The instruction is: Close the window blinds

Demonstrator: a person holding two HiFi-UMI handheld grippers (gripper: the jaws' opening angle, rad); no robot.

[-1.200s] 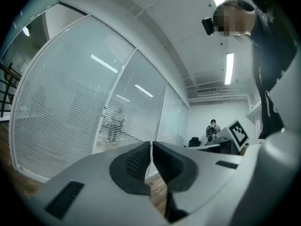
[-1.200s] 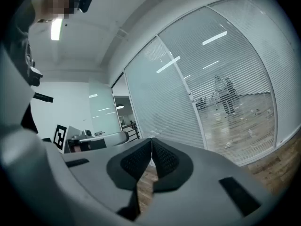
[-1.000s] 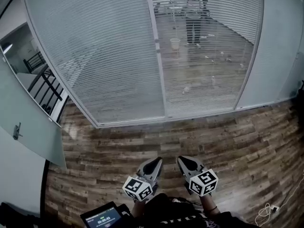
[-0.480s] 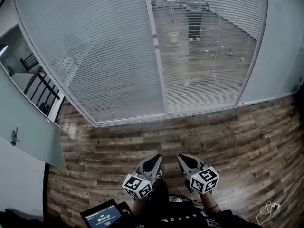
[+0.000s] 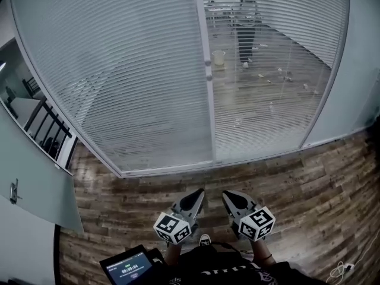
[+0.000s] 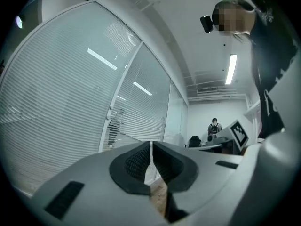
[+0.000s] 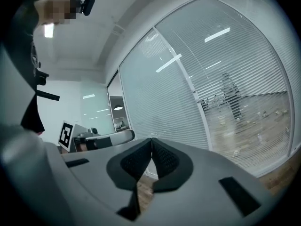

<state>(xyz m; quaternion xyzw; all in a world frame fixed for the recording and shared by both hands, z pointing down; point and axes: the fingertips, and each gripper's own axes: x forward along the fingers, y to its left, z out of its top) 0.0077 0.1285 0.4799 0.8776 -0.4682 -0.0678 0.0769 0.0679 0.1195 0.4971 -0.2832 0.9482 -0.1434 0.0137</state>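
Observation:
Two panes of horizontal blinds fill the glass wall ahead. The left blind (image 5: 119, 76) has its slats turned flat and hides what is behind. The right blind (image 5: 267, 82) has slats angled apart, so a wooden floor and a standing person show through. A small knob (image 5: 208, 62) sits on the frame post between them. My left gripper (image 5: 198, 193) and right gripper (image 5: 225, 196) hang low near my body, well short of the glass, both shut with nothing held. In the left gripper view the jaws (image 6: 151, 147) meet; in the right gripper view the jaws (image 7: 151, 142) meet too.
Wood-plank floor (image 5: 267, 183) runs from my feet to the window sill. A frosted glass door with a handle (image 5: 13, 192) stands at the left. A handheld screen (image 5: 127, 270) is at the bottom left. A white cable (image 5: 344, 271) lies at the bottom right.
The view has shifted so the window post sits further right and the blinds look nearer. Both grippers stay shut in the same low position.

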